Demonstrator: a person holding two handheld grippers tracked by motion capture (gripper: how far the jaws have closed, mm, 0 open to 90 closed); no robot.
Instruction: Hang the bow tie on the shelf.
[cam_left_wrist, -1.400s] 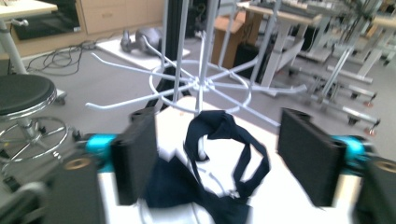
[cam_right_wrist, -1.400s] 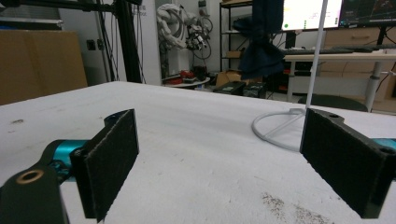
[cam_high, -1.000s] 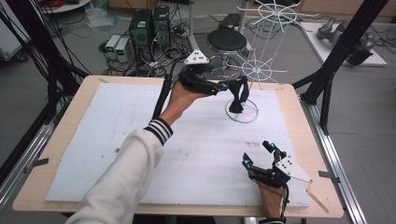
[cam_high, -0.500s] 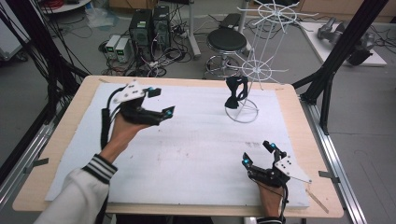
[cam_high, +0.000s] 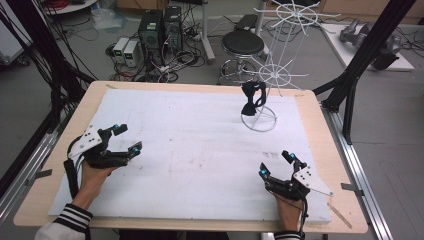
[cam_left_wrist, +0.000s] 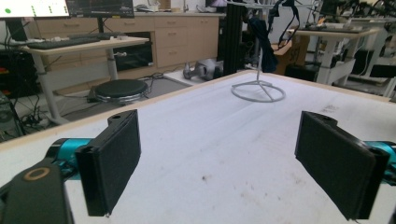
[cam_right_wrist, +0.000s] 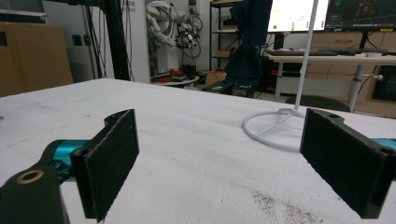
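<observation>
Your left gripper (cam_high: 126, 138) rested at eight o'clock on the white mat (cam_high: 200, 150), jaws spread wide with nothing between them. Your right gripper (cam_high: 276, 164) sat at five o'clock, equally wide and bare. The black cloth (cam_high: 253, 98) hung on the white wire rack (cam_high: 260, 120) at one o'clock, well apart from both.

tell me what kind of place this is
Most likely a robotics lab or data-recording workspace. A padded work table sits among black frame posts, desktop computers with tangled cables stand on the floor behind it, and monitors glow on desks beyond.
</observation>
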